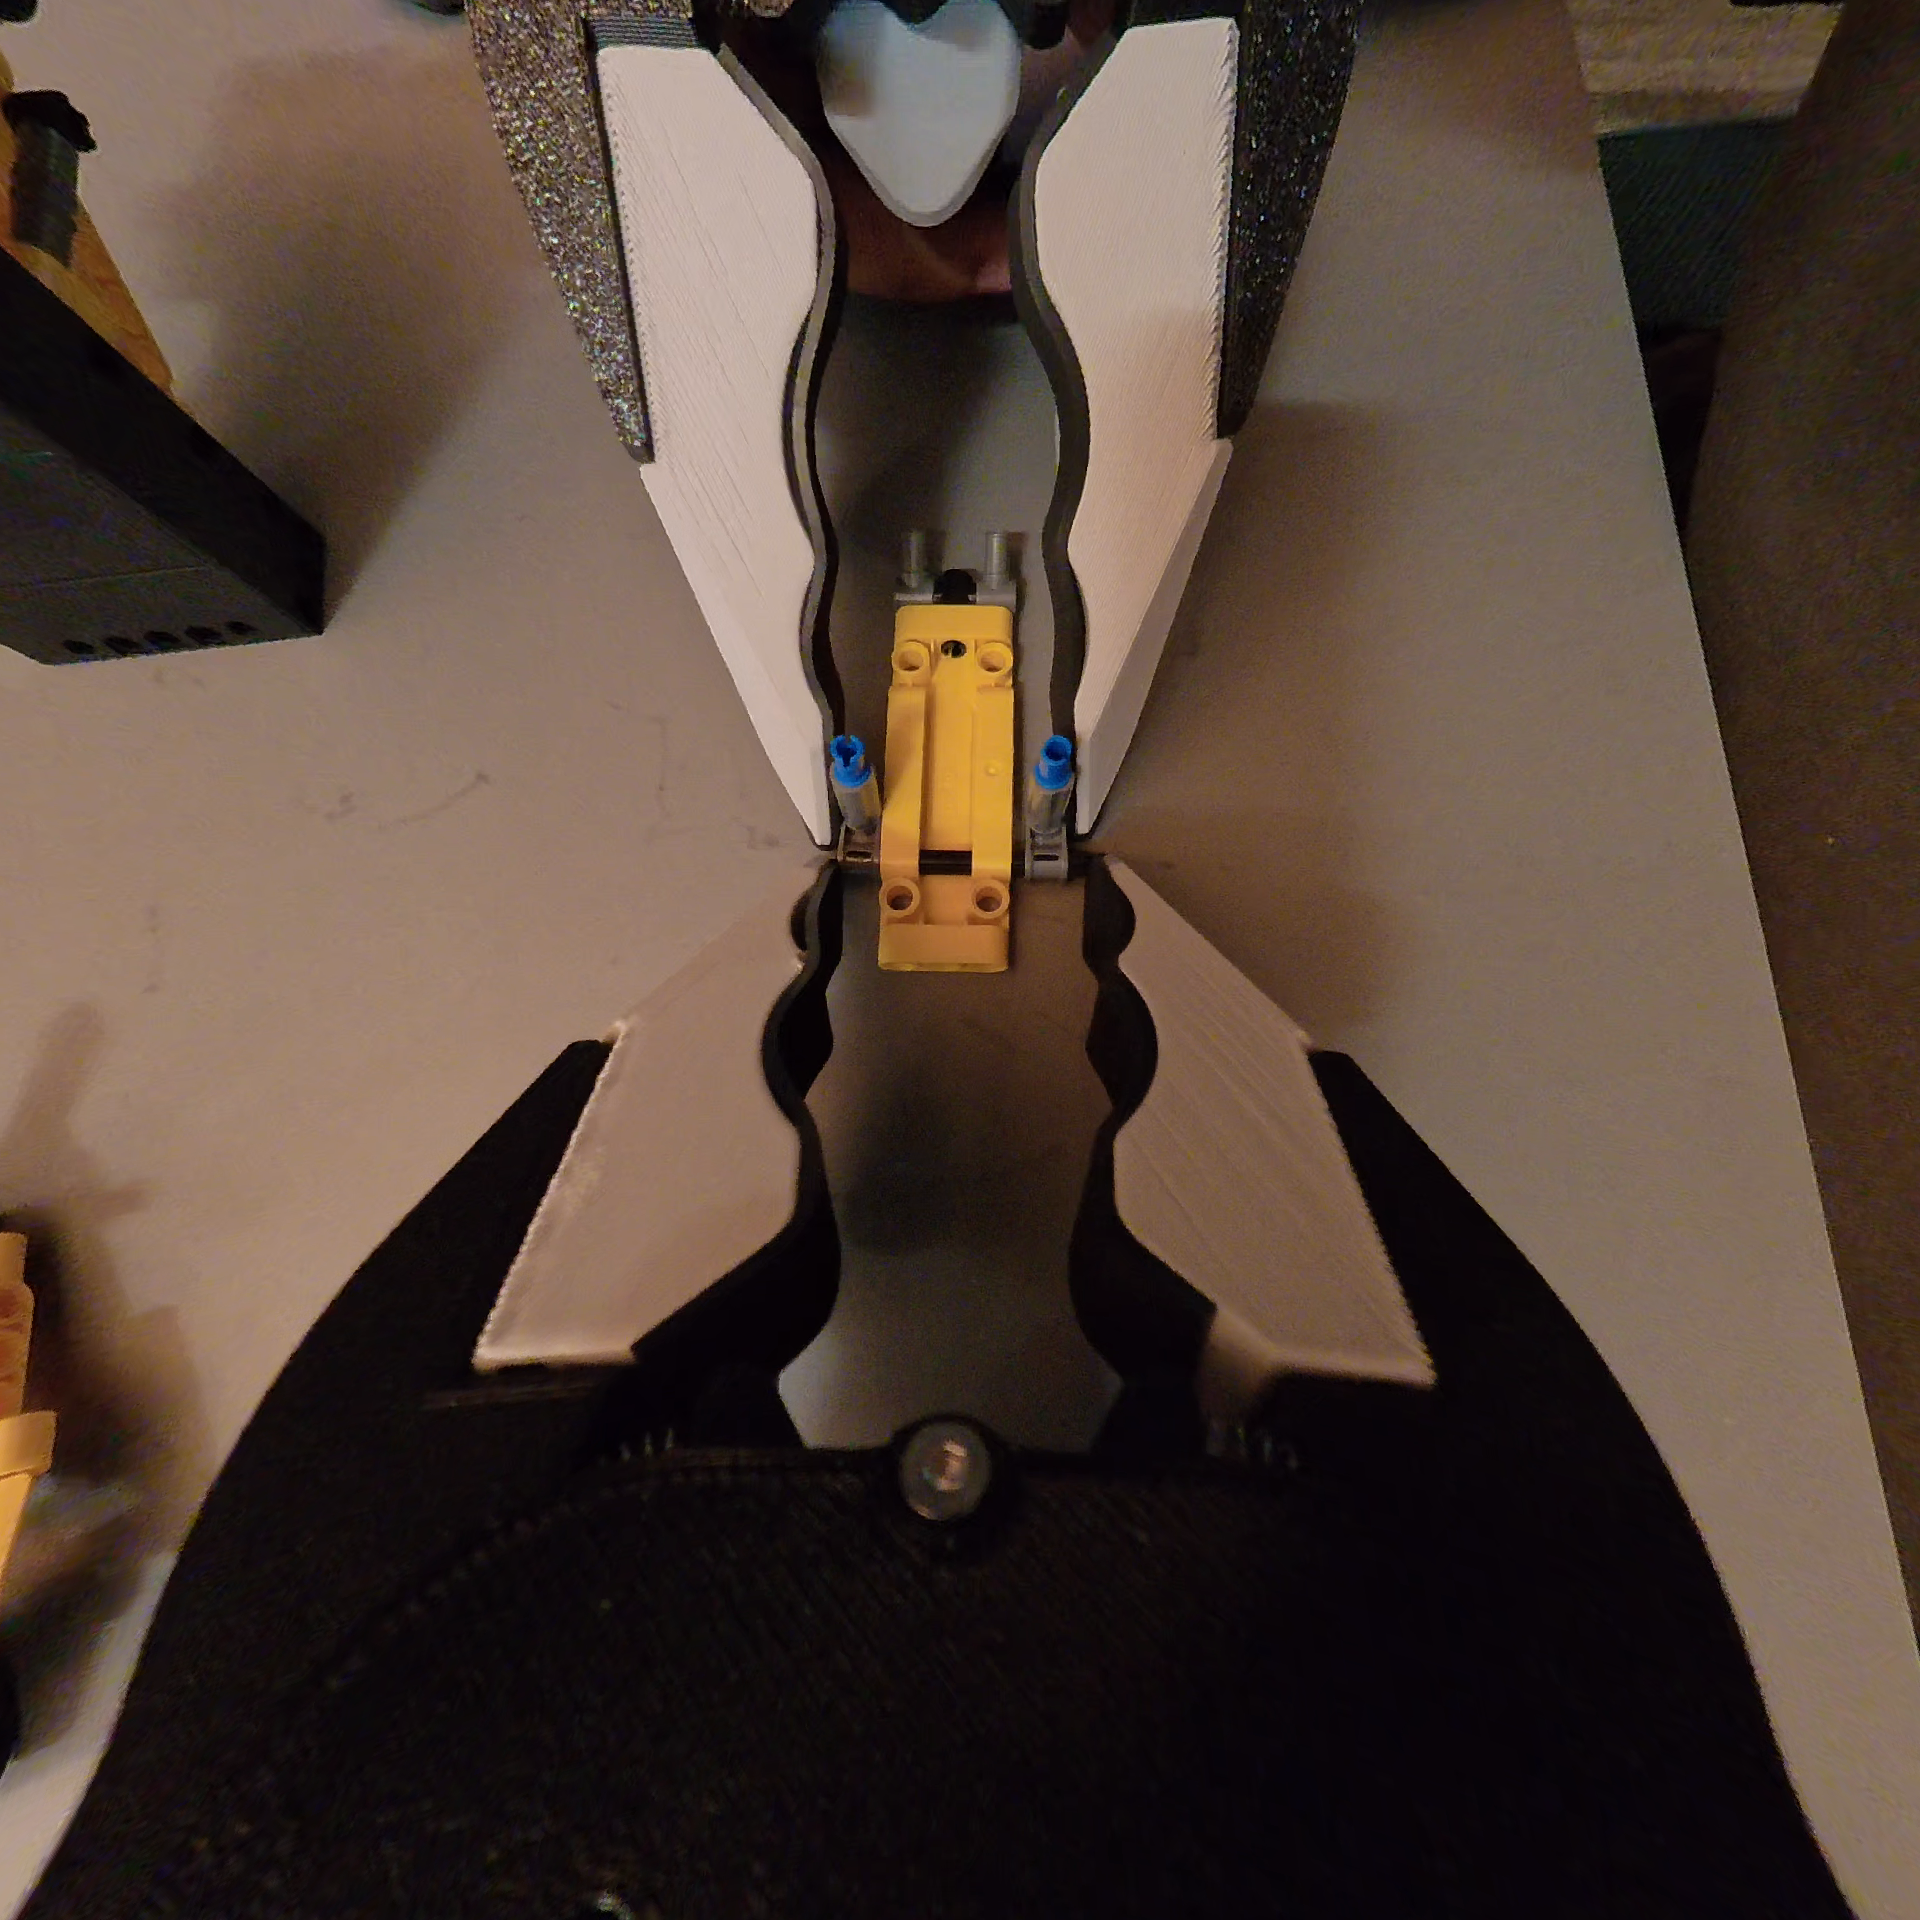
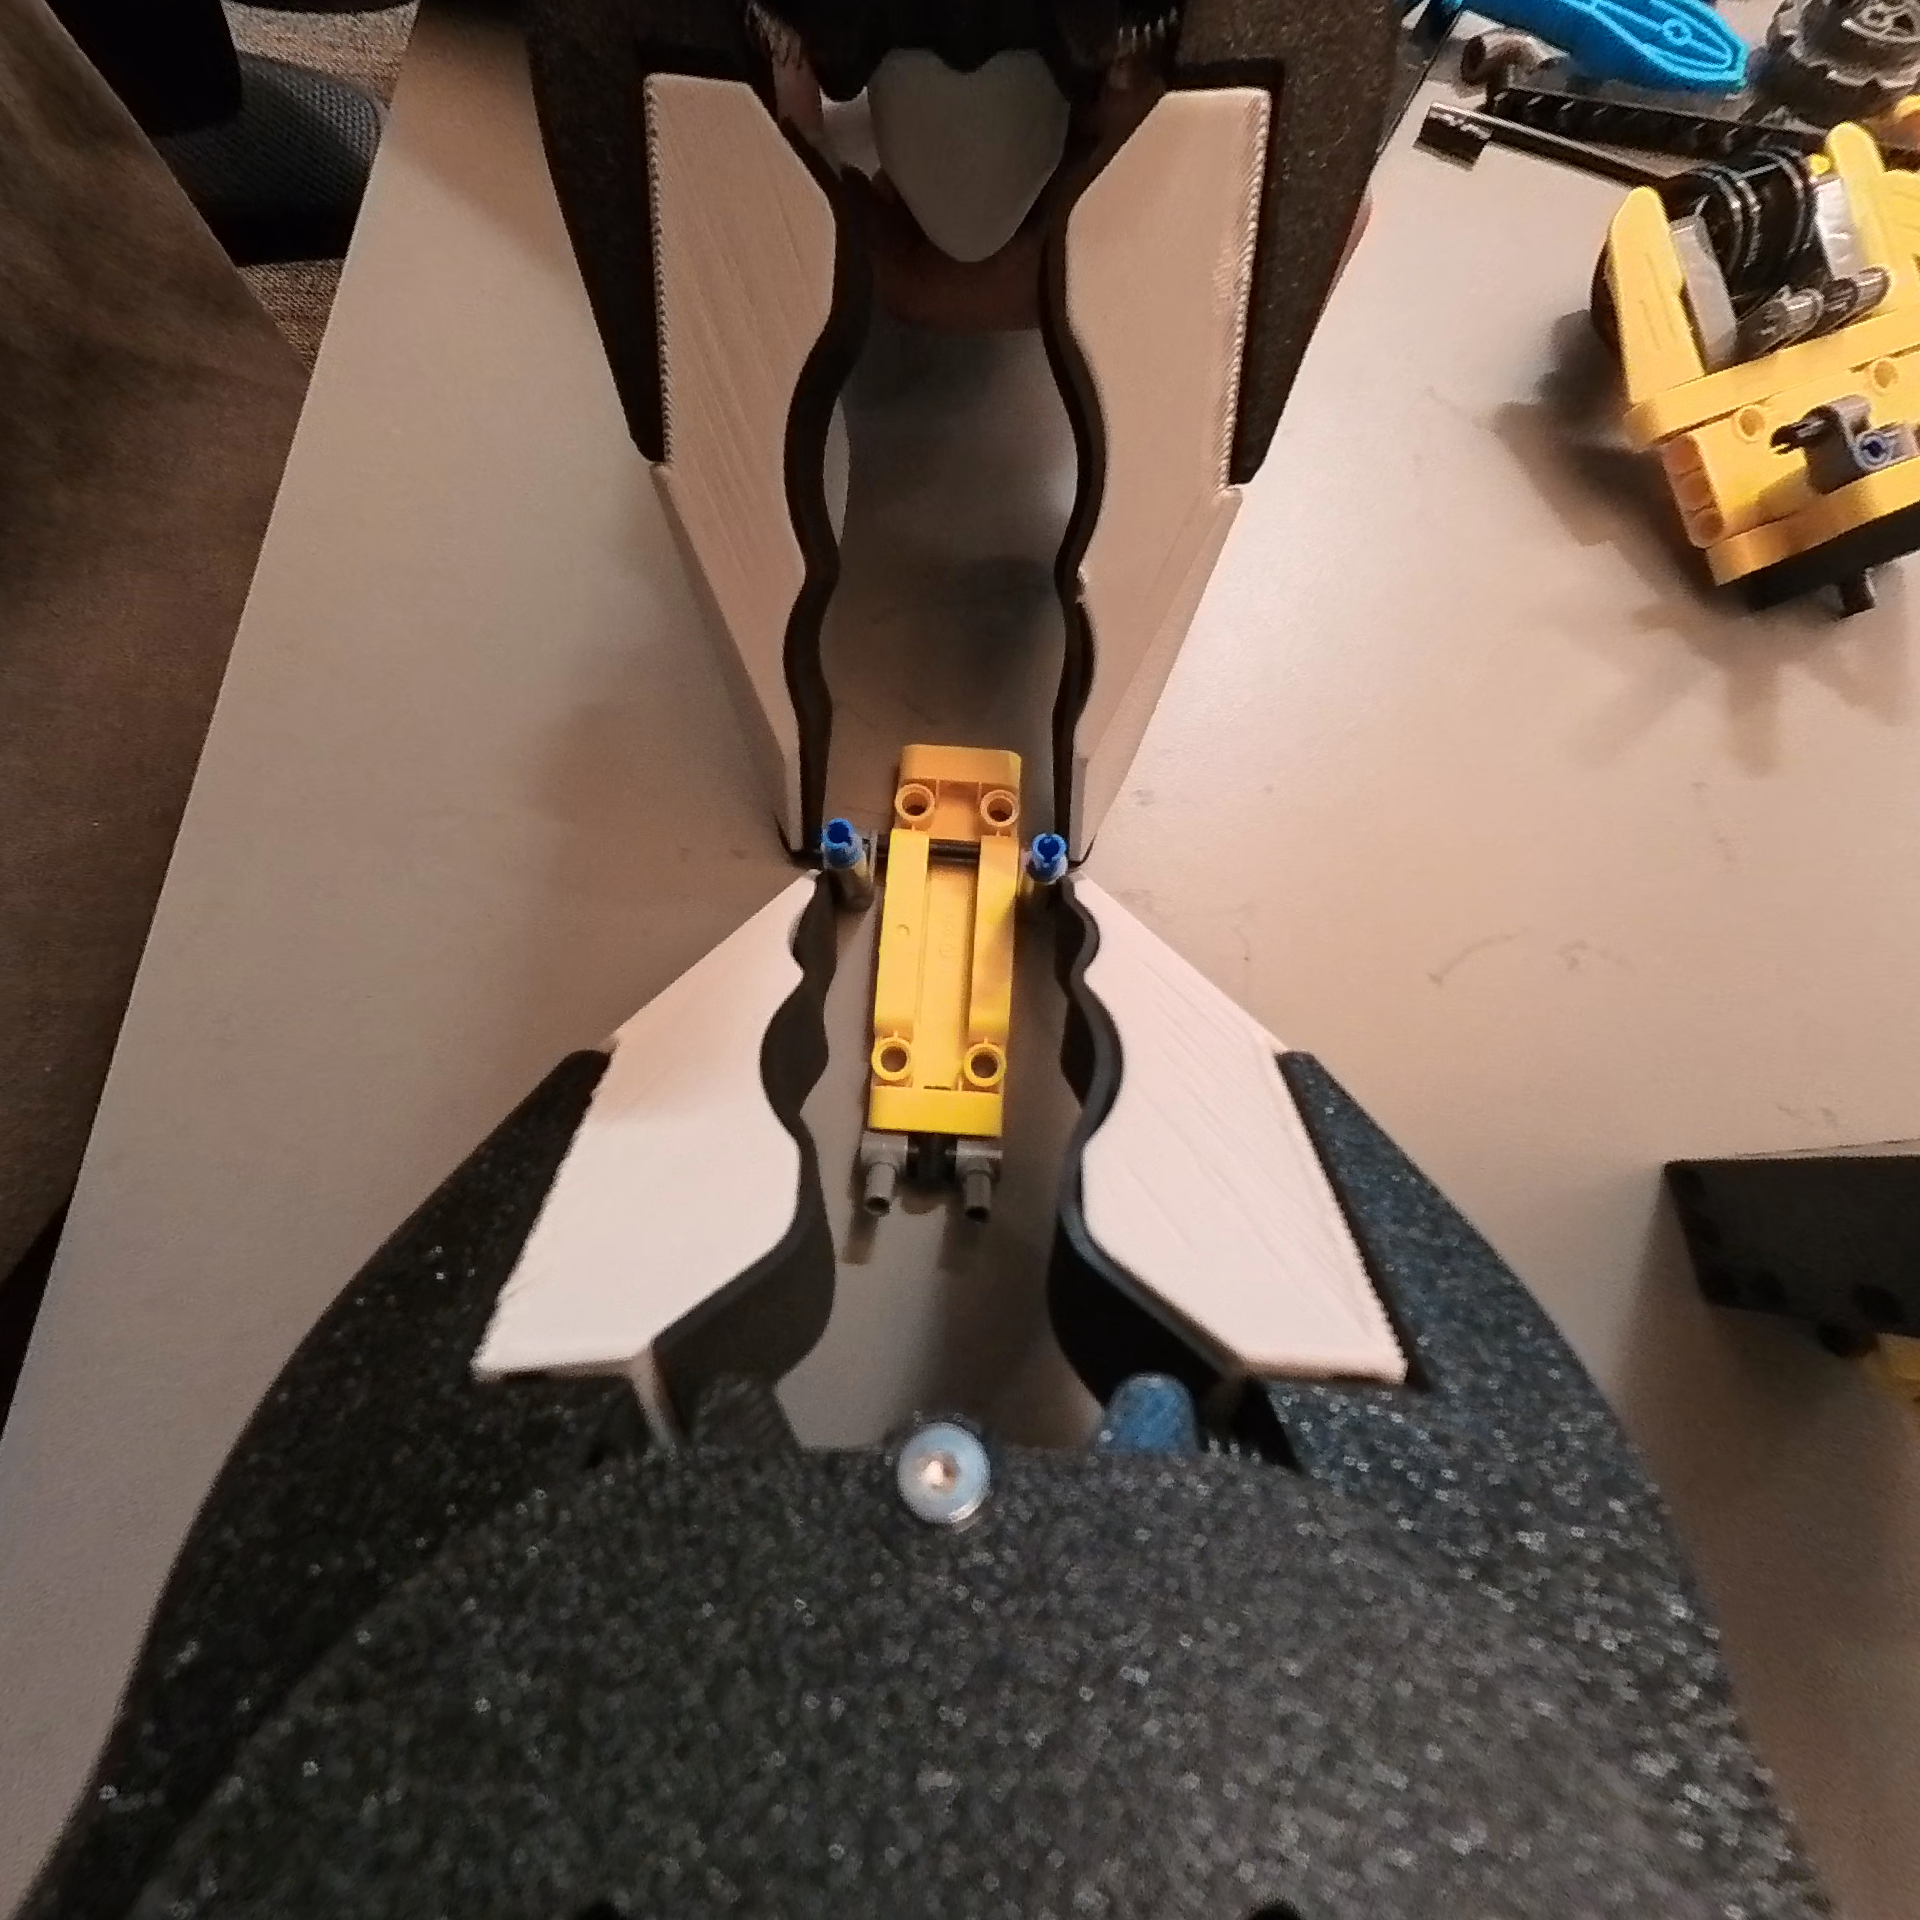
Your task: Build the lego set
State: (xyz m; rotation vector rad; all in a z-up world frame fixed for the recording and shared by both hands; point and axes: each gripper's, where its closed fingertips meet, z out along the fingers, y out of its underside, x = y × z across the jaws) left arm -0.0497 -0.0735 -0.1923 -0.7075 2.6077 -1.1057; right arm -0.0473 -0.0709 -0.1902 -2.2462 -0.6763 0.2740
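Observation:
A small yellow brick assembly (image 1: 948, 790) lies flat on the pale table (image 1: 416, 831), with a blue pin (image 1: 847, 764) on each side and two grey pins at one end. My left gripper (image 1: 956, 868) comes from below, and its tips press the grey side connectors. My right gripper (image 1: 951, 831) faces it from above, its pads against the blue pins. In the right wrist view the assembly (image 2: 940, 956) sits between my right gripper's (image 2: 940, 881) fingers, with the grey pins towards the camera. The left gripper (image 2: 940, 847) meets it tip to tip.
A black box (image 1: 135, 499) stands at the left. In the right wrist view a larger yellow brick model (image 2: 1787, 416) sits at the right, with blue parts (image 2: 1621, 42) and black toothed strips (image 2: 1558, 114) behind it and a black box (image 2: 1808, 1247) nearer. The table edge (image 2: 312, 468) runs close on the left. Both grippers' tips are close together, under 4 cm apart.

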